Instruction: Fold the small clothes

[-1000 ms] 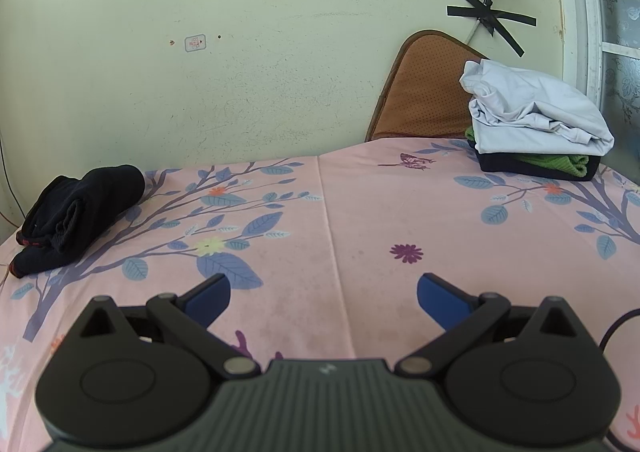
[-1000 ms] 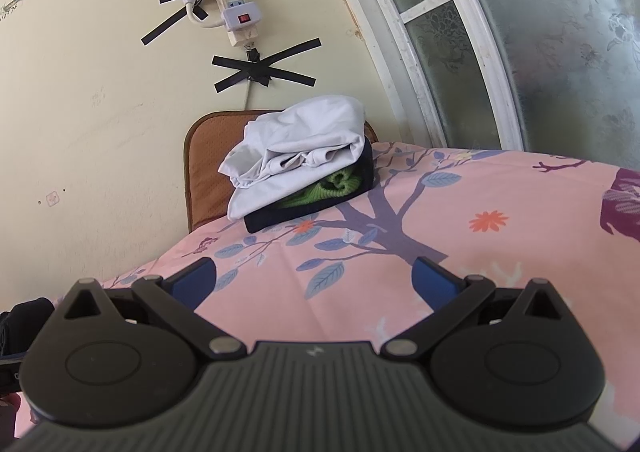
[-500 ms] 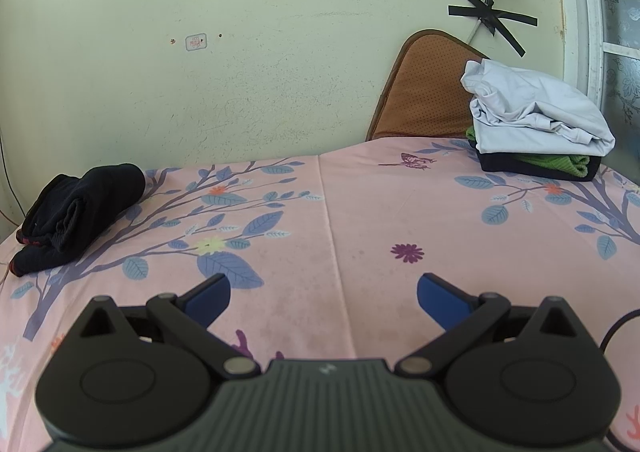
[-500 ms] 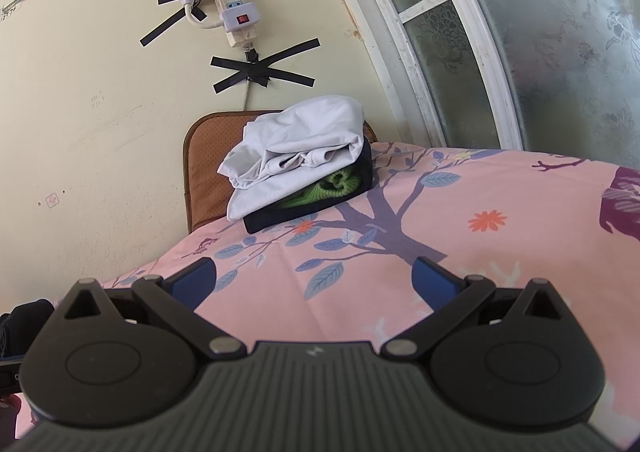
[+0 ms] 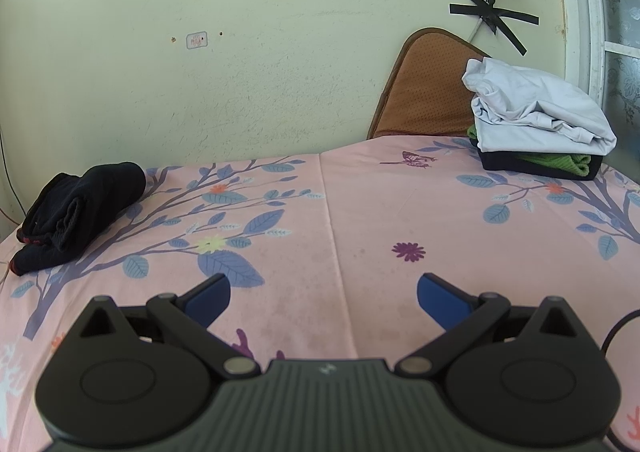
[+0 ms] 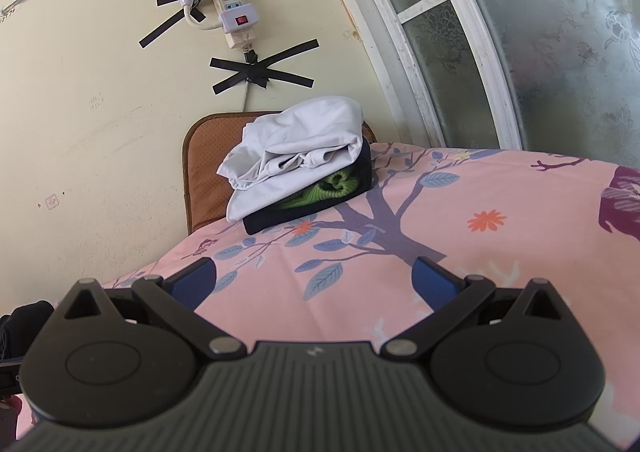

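A crumpled black garment [image 5: 76, 211] lies at the far left of the pink floral sheet [image 5: 340, 219]. At the back right sits a folded stack [image 5: 536, 127] with a pale grey-white garment on top, green knit under it and a dark piece at the bottom; the right wrist view shows the same folded stack [image 6: 300, 175]. My left gripper [image 5: 323, 294] hovers open over the sheet's middle, holding nothing. My right gripper [image 6: 314, 278] is open too, empty, aimed toward the stack. A sliver of the black garment [image 6: 16, 328] shows at the right wrist view's left edge.
A brown cushion [image 5: 424, 87] leans on the wall behind the stack. A power strip [image 6: 234, 13] and bulb are taped to the wall. A frosted window [image 6: 540, 31] borders the right side. A dark cable [image 5: 616, 332] curls by the left gripper.
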`<state>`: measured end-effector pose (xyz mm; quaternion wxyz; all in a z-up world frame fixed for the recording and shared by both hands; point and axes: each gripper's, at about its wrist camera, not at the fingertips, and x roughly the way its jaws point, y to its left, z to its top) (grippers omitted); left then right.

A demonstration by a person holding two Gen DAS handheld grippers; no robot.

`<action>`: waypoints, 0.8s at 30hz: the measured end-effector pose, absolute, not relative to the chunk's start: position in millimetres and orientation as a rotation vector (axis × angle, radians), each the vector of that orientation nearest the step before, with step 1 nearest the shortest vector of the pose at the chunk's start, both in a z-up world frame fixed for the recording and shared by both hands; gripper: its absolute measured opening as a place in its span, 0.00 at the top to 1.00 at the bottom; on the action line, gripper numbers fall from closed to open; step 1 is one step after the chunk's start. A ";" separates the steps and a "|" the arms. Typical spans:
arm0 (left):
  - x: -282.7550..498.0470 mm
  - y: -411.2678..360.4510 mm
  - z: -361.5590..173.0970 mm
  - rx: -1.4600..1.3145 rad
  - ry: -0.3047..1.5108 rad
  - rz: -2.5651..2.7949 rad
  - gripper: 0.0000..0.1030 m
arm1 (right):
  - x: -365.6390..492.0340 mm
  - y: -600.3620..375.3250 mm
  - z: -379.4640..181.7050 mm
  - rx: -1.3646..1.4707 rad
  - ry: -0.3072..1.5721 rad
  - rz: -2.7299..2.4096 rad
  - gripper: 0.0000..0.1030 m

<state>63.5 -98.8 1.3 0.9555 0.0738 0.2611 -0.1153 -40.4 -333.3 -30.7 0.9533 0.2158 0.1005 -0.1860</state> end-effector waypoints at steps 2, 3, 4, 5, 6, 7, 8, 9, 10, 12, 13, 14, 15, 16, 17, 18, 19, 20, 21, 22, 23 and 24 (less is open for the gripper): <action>63.8 -98.4 1.1 0.149 0.534 -0.232 0.00 | -40.5 -333.3 -30.7 0.439 0.205 -0.378 0.00; 63.9 -98.1 1.0 0.148 0.535 -0.231 0.00 | -40.5 -333.2 -30.7 0.439 0.205 -0.378 0.00; 64.4 -98.7 1.4 0.147 0.537 -0.229 0.00 | -40.6 -333.1 -30.8 0.439 0.205 -0.378 0.00; 64.4 -98.7 1.5 0.146 0.538 -0.228 0.00 | -40.5 -333.1 -30.8 0.439 0.204 -0.378 0.00; 64.3 -98.5 1.3 0.146 0.540 -0.228 0.00 | -40.7 -332.8 -30.8 0.439 0.204 -0.378 0.00; 65.3 -99.0 1.5 0.146 0.542 -0.228 0.00 | -40.4 -333.0 -30.8 0.439 0.205 -0.378 0.00; 65.3 -99.1 1.4 0.146 0.544 -0.229 0.00 | -40.5 -333.6 -30.5 0.439 0.206 -0.378 0.00; 65.3 -99.3 1.2 0.147 0.546 -0.229 0.00 | -40.4 -333.3 -30.4 0.439 0.207 -0.377 0.00; 65.7 -99.4 1.3 0.148 0.548 -0.228 0.00 | -40.4 -333.7 -30.2 0.439 0.209 -0.377 0.00; 66.1 -99.6 1.2 0.149 0.550 -0.227 0.00 | -40.4 -333.7 -30.0 0.437 0.211 -0.377 0.00; 66.1 -99.9 1.2 0.149 0.551 -0.227 0.00 | -40.4 -334.1 -29.9 0.438 0.211 -0.377 0.00; 65.9 -100.0 1.2 0.150 0.552 -0.227 0.00 | -40.6 -334.1 -29.9 0.438 0.212 -0.377 0.00; 65.6 -100.1 1.1 0.151 0.552 -0.227 0.00 | -40.5 -334.3 -29.9 0.439 0.211 -0.377 0.00; 65.9 -99.9 1.2 0.150 0.551 -0.227 0.00 | -40.5 -334.3 -29.9 0.439 0.212 -0.377 0.00; 65.7 -100.0 1.1 0.151 0.550 -0.226 0.00 | -40.4 -334.0 -30.0 0.439 0.212 -0.377 0.00; 66.0 -100.1 1.0 0.151 0.550 -0.226 0.00 | -40.3 -333.8 -30.1 0.439 0.213 -0.377 0.00; 65.9 -100.2 1.0 0.152 0.550 -0.225 0.00 | -40.1 -334.2 -30.0 0.439 0.213 -0.377 0.00; 66.1 -100.2 0.9 0.152 0.550 -0.224 0.00 | -40.2 -334.2 -30.0 0.439 0.213 -0.377 0.00; 66.3 -100.2 0.8 0.152 0.551 -0.224 0.00 | -40.0 -334.3 -30.0 0.439 0.213 -0.377 0.00; 66.2 -100.2 0.9 0.152 0.551 -0.224 0.00 | -40.1 -334.3 -30.0 0.439 0.213 -0.377 0.00; 66.2 -100.1 0.9 0.152 0.550 -0.223 0.00 | -40.2 -334.2 -30.0 0.439 0.213 -0.377 0.00; 66.1 -100.1 0.8 0.152 0.550 -0.223 0.00 | -39.9 -334.0 -29.9 0.439 0.214 -0.376 0.00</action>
